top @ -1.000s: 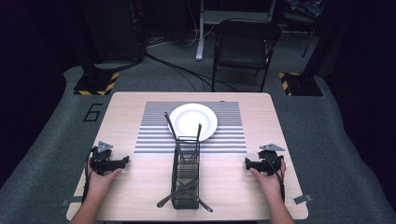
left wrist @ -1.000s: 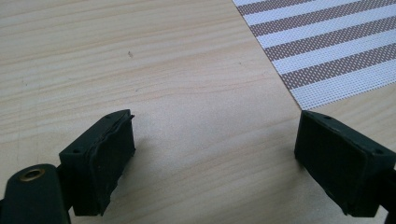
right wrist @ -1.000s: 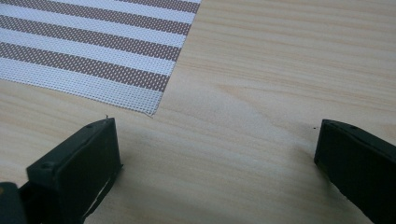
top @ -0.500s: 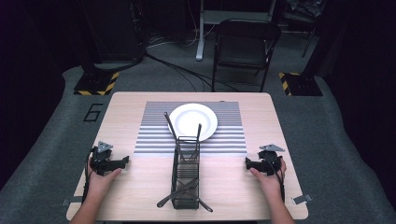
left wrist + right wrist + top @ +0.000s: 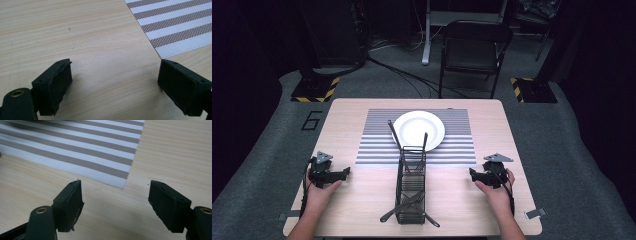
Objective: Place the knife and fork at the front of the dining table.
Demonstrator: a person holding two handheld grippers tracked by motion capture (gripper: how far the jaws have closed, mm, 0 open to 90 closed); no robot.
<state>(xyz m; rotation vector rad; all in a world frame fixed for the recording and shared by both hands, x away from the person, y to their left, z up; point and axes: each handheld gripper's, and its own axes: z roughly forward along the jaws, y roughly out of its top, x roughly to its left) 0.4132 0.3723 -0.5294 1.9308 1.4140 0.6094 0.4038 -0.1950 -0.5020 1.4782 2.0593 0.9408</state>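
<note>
Hand-held gripper left (image 5: 346, 171) and right (image 5: 472, 173): jaws spread, empty, flanking wire rack (image 5: 411, 189) on table (image 5: 362, 195).

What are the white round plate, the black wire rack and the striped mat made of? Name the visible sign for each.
White round plate: likely glazed ceramic, going by its smooth, even white surface; melamine is possible. Black wire rack: thin dark rods, probably coated metal. Striped mat: woven mesh, apparently vinyl or fabric, its fine grid texture visible up close.
</note>
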